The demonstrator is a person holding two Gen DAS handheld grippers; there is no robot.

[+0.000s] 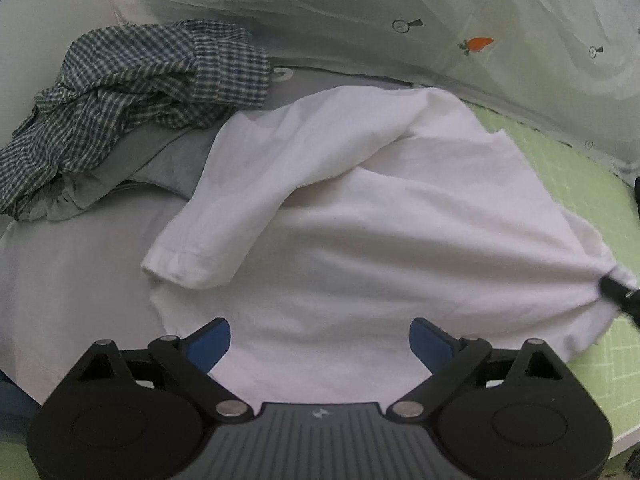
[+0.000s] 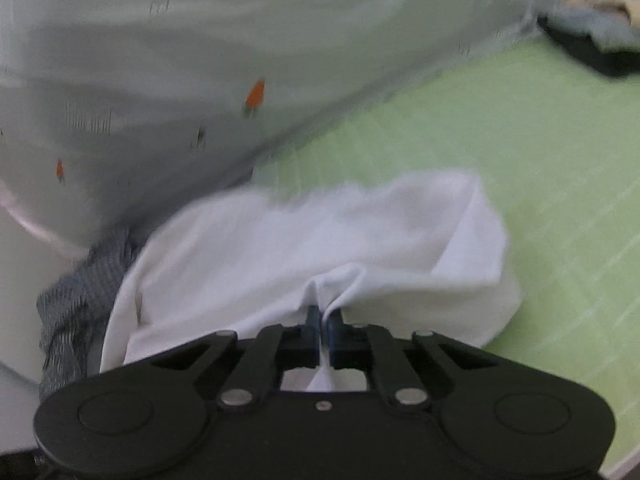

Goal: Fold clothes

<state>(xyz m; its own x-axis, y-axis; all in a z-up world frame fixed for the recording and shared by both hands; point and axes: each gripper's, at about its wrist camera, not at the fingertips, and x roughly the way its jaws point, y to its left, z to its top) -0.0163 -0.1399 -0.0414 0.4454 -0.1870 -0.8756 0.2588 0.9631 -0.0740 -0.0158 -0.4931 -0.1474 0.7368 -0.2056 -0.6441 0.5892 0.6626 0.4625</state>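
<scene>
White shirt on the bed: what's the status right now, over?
Left gripper open above white cotton shirt. Right gripper shut on its bunched edge. Crumpled blue checked shirt beside it, not blocking.

The soft white cotton-like cloth garment (image 1: 360, 216) is lying matt and lightly creased, while the crumpled blue-and-white checked woven shirt (image 1: 132, 92) is showing a rougher, crinkled weave. The matt black plastic left gripper (image 1: 320, 344) is carrying smooth blue finger pads (image 1: 212, 340) and dull silver metal pivot pins. The pale green gridded sheet (image 2: 520, 152) is looking flat and matt.
</scene>
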